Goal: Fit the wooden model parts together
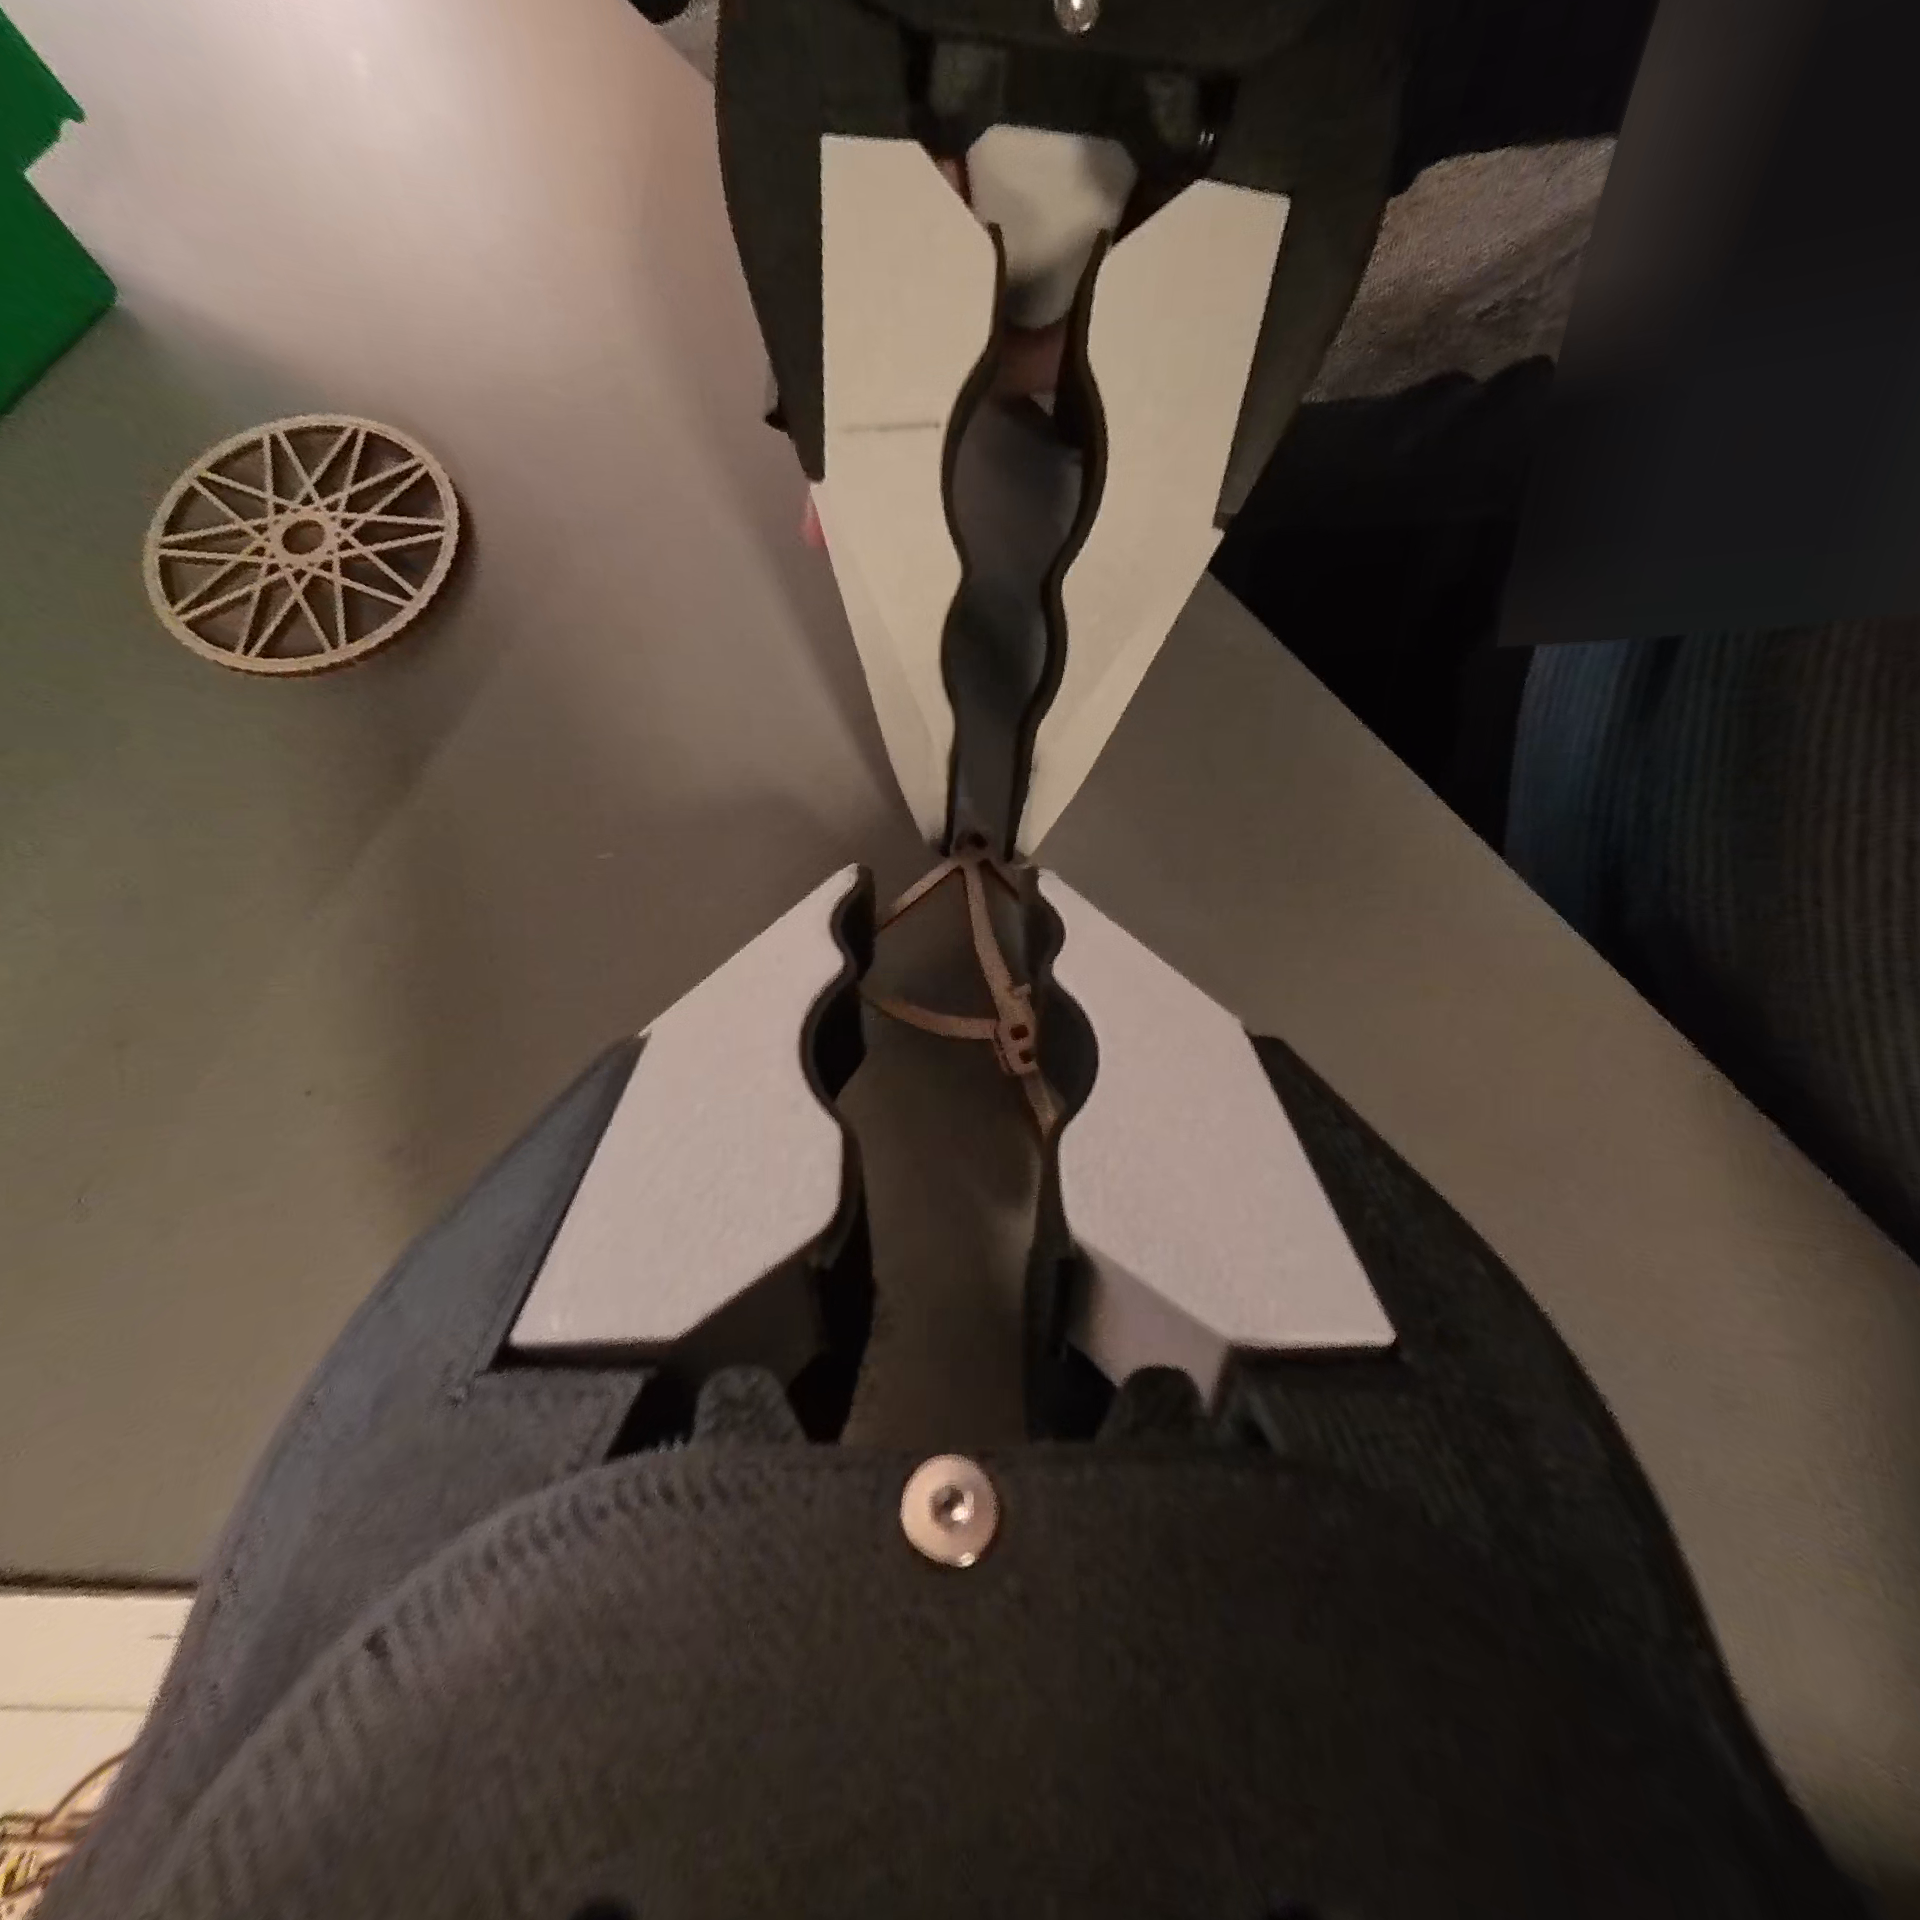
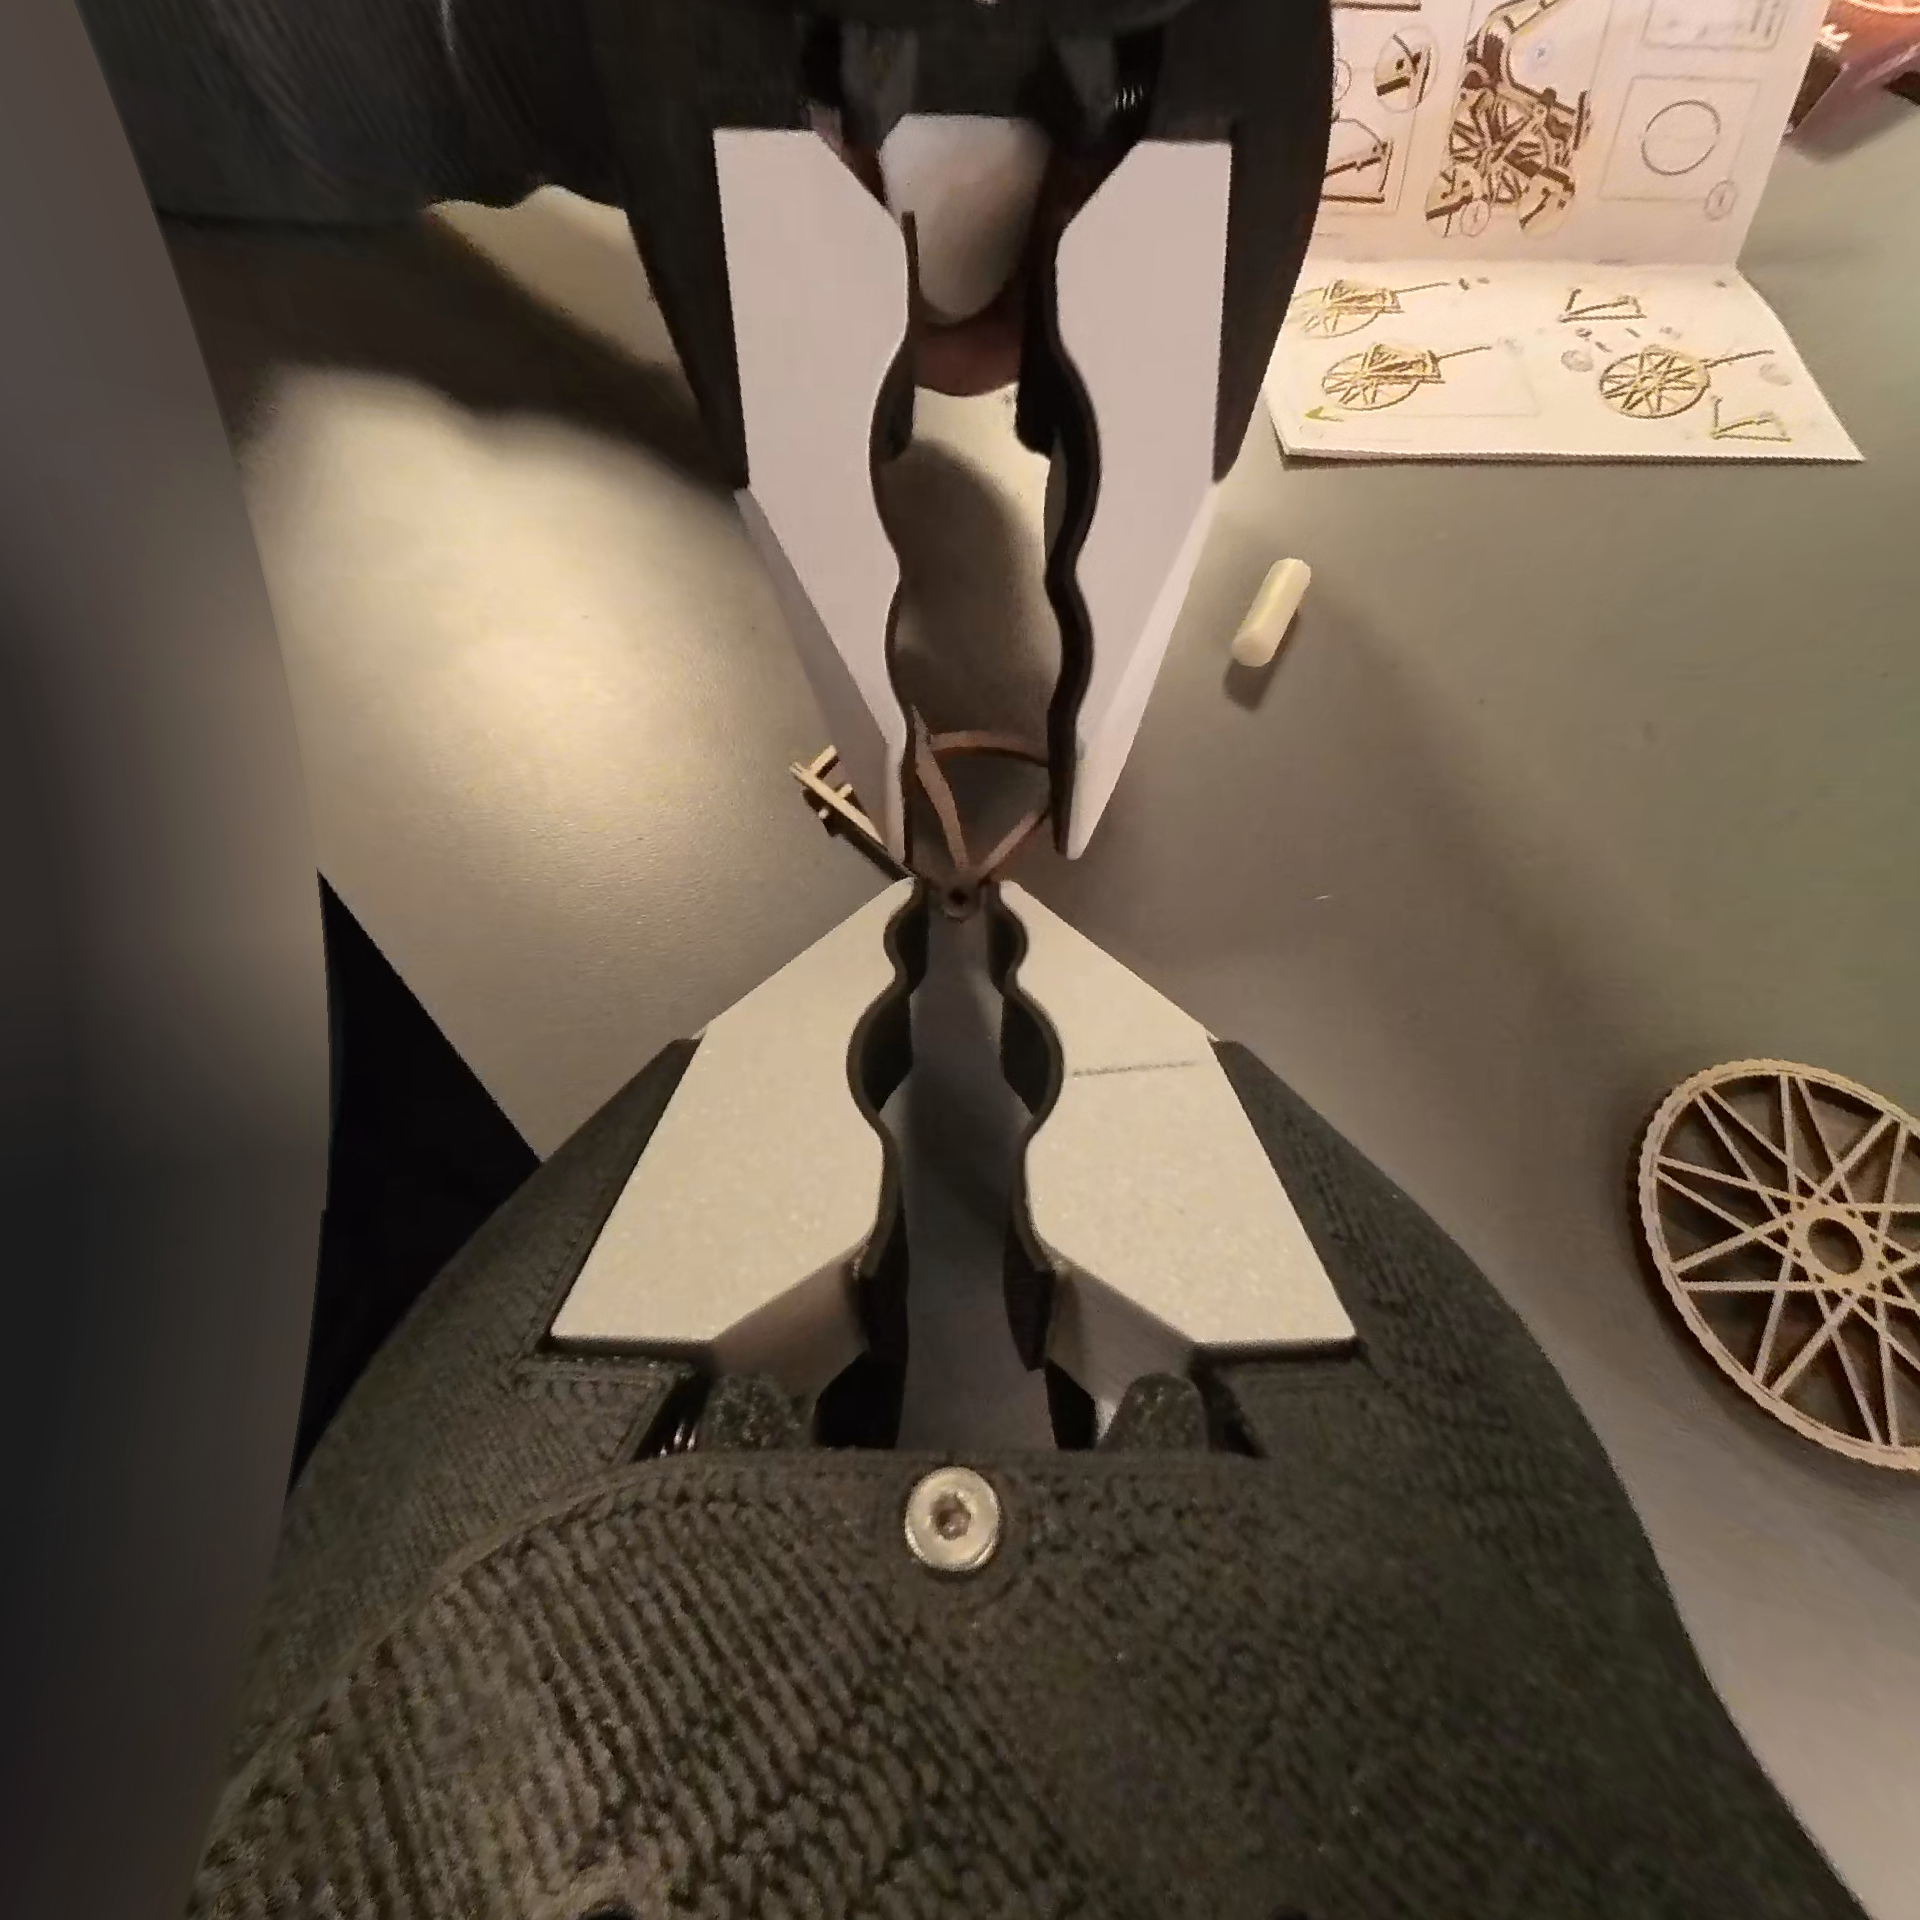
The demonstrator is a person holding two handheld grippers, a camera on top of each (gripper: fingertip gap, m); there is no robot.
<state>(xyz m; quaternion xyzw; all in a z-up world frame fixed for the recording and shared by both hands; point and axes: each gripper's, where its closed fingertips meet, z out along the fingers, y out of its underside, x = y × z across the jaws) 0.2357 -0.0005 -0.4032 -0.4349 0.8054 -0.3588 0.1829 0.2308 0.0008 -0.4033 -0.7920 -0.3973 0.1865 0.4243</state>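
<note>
Left gripper (image 1: 945,894) pinches thin fan-shaped wooden frame (image 1: 961,961), apex pointing ahead into right gripper (image 2: 956,899) tips, clamped on its hub.

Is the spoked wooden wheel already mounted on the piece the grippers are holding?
No: the spoked wooden wheel lies flat on the grey table, apart from the thin wooden frame between the two grippers.

Grey table (image 1: 436,987) lying under warm light, green box (image 1: 42,260) sitting at its edge, leaflet (image 2: 1558,260) lying farther back.
</note>
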